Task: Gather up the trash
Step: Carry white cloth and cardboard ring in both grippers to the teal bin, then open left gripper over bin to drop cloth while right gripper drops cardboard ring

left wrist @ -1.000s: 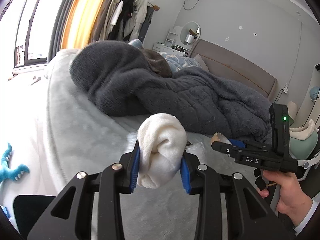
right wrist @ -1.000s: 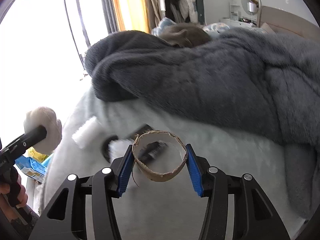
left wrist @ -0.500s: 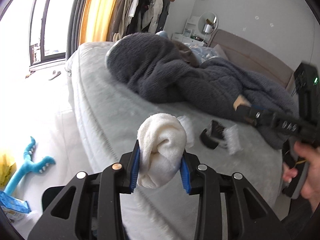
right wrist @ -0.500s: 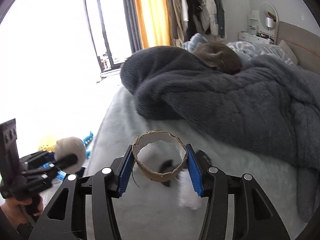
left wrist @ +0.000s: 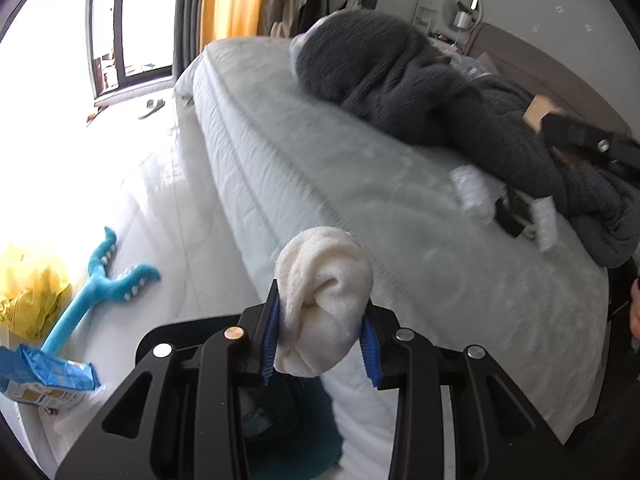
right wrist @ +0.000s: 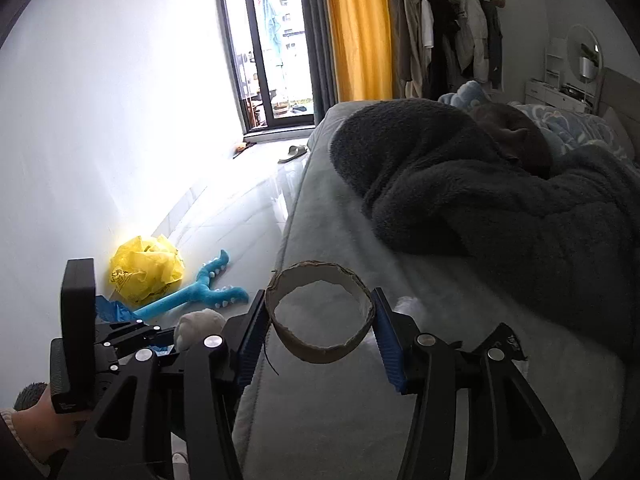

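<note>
My left gripper (left wrist: 320,344) is shut on a rolled white cloth wad (left wrist: 324,300), held beside the near corner of the bed (left wrist: 360,184). It also shows in the right wrist view (right wrist: 198,326). My right gripper (right wrist: 320,332) is shut on a torn cardboard tube ring (right wrist: 320,354), held over the bed's edge (right wrist: 320,232); its tip with the ring (left wrist: 536,110) shows at the right of the left wrist view. A white wrapper (left wrist: 472,190) and a black packet (left wrist: 514,216) lie on the bed.
A dark grey blanket (right wrist: 480,184) is heaped on the bed. On the floor lie a yellow plastic bag (right wrist: 144,268), a blue plush toy (right wrist: 196,294), a blue packet (left wrist: 44,376) and a slipper (right wrist: 294,154). A dark bin (left wrist: 288,420) sits under my left gripper.
Both grippers have pulled back from the bed and swung left toward the floor, still holding the cloth wad and the cardboard ring. The floor items have come into view.
</note>
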The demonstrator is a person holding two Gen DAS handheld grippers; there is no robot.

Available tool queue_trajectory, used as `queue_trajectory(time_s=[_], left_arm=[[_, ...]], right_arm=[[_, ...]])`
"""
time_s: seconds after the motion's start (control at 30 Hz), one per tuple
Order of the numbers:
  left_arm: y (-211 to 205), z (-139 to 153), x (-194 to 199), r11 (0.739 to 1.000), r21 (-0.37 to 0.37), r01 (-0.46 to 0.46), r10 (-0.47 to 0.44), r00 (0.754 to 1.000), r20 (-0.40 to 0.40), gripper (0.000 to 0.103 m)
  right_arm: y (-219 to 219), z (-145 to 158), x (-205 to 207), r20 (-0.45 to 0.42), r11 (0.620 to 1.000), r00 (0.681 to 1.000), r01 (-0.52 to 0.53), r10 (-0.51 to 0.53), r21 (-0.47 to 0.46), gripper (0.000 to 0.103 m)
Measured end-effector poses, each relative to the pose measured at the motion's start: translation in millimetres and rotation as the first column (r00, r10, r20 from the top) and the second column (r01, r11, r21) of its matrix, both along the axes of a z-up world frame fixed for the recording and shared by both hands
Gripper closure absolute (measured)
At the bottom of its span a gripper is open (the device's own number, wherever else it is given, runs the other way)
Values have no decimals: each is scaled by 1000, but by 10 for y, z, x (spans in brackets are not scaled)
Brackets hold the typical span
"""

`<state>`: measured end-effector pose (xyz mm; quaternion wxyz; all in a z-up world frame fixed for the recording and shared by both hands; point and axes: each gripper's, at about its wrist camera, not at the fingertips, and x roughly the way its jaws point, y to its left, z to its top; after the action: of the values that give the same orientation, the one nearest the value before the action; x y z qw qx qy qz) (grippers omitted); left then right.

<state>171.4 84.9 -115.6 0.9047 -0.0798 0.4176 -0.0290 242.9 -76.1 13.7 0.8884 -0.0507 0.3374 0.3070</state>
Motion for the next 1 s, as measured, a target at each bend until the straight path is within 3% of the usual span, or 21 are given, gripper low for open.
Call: queue_trajectory(time_s=[0.37, 0.7, 0.83, 1.0], left_arm=[[500, -477, -124, 997, 0, -75, 74, 978, -197, 65], [849, -1001, -286, 991, -47, -125, 96, 911, -400, 64], [962, -1077, -346, 988, -53, -142, 105, 894, -436, 56], [1109, -1024, -421, 985, -63, -159, 118, 898, -423, 39]], right_arm=[[628, -97, -165, -35, 995, 995, -97, 97, -10, 51], [1149, -382, -217, -123, 985, 979, -167, 161, -46, 51], [1336, -540, -206, -163, 980, 971, -187, 173, -74, 51], [1493, -721, -181, -206, 977, 963, -195, 174, -88, 51]])
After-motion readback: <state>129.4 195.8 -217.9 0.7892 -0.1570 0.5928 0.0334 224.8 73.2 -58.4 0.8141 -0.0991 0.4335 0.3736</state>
